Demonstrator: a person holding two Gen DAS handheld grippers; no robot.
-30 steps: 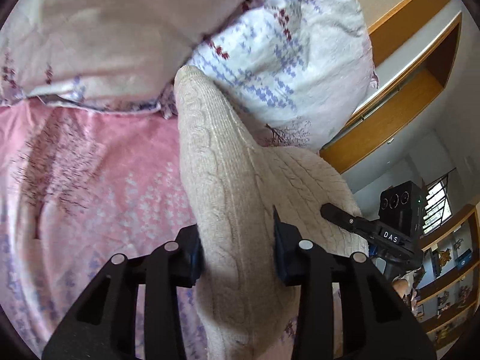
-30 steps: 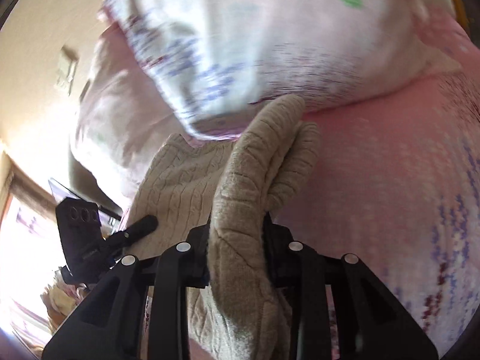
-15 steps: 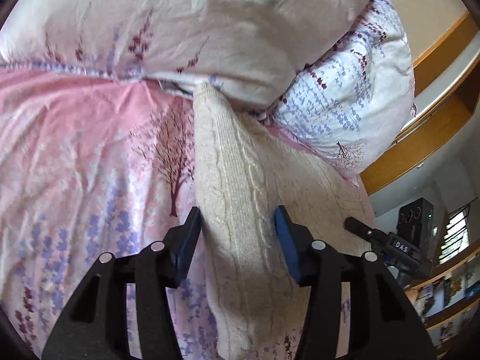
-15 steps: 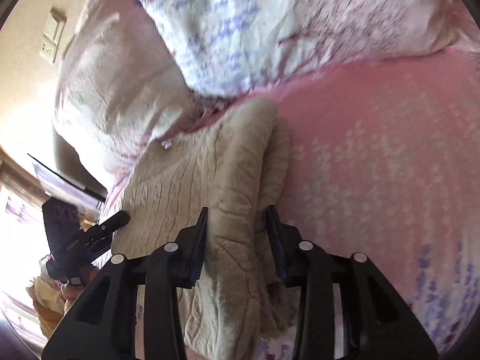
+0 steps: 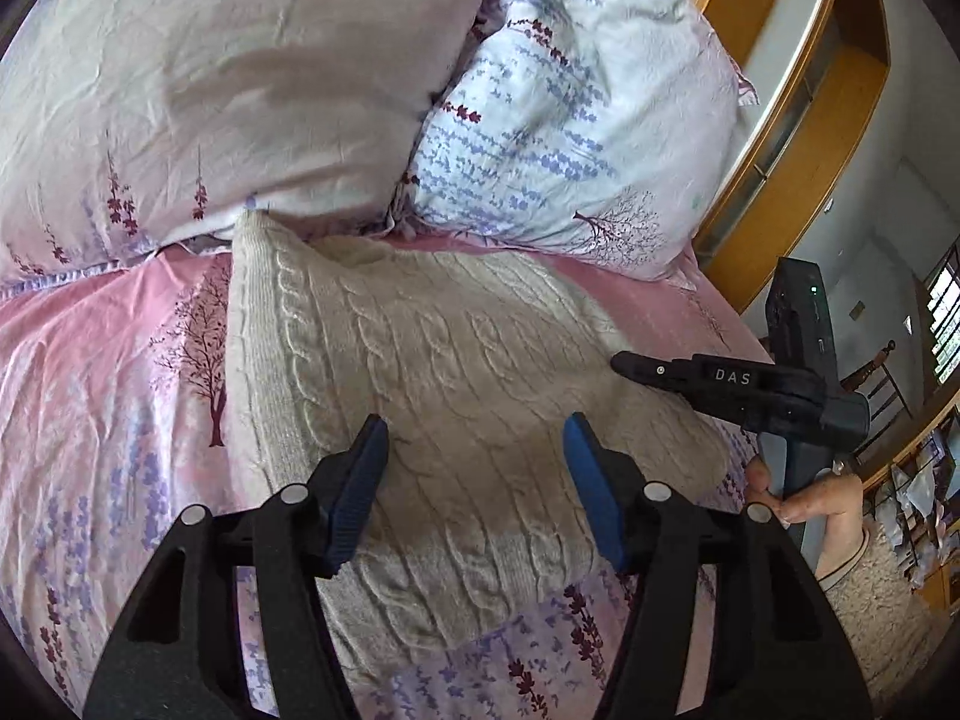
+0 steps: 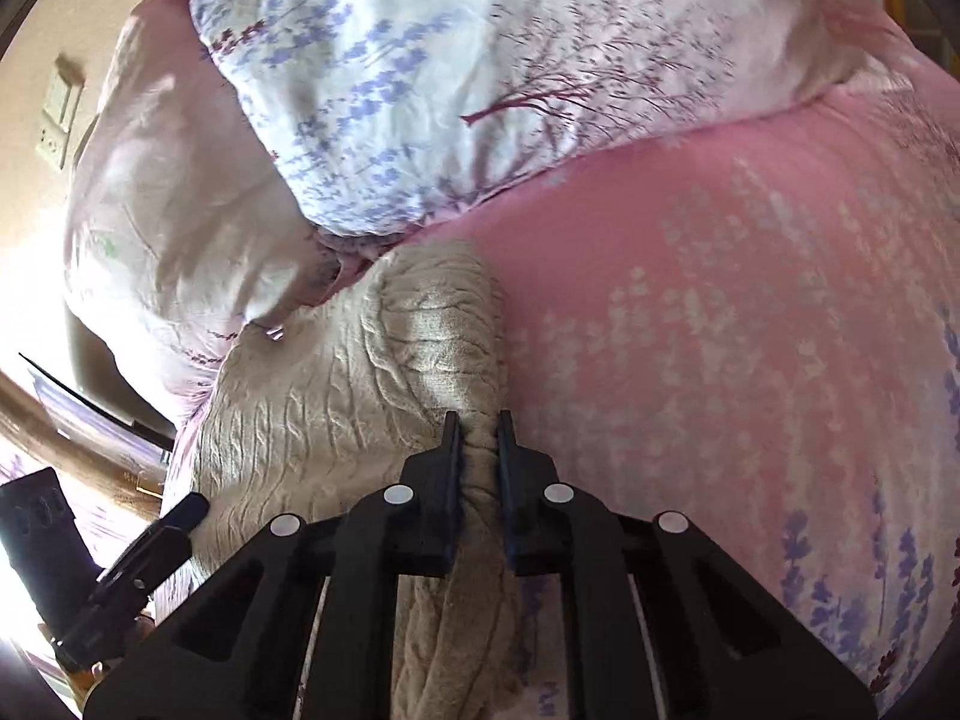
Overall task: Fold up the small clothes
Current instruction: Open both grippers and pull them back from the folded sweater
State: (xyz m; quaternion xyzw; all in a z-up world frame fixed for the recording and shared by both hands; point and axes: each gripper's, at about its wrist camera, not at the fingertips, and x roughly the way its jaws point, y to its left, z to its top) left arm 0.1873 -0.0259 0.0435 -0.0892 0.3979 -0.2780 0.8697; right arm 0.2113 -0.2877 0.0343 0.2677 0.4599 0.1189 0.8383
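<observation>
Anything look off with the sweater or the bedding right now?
Only one thing: the cream cable-knit sweater lies flat on the pink floral bedsheet, but its right edge is bunched into a thick roll, pinched in the right tongs. The left tongs hang open above it. No damage shows.

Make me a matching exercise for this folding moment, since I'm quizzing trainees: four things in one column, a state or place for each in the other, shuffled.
Things:
1. left gripper
2. right gripper
3. cable-knit sweater
4. pillows

States or places:
A. lies on the pink sheet, top edge against the pillows
B. shut on a bunched edge of knit
C. stacked at the head of the bed
D. open, fingers spread above the knit

Pairs: 1-D, 2-B, 3-A, 4-C
</observation>
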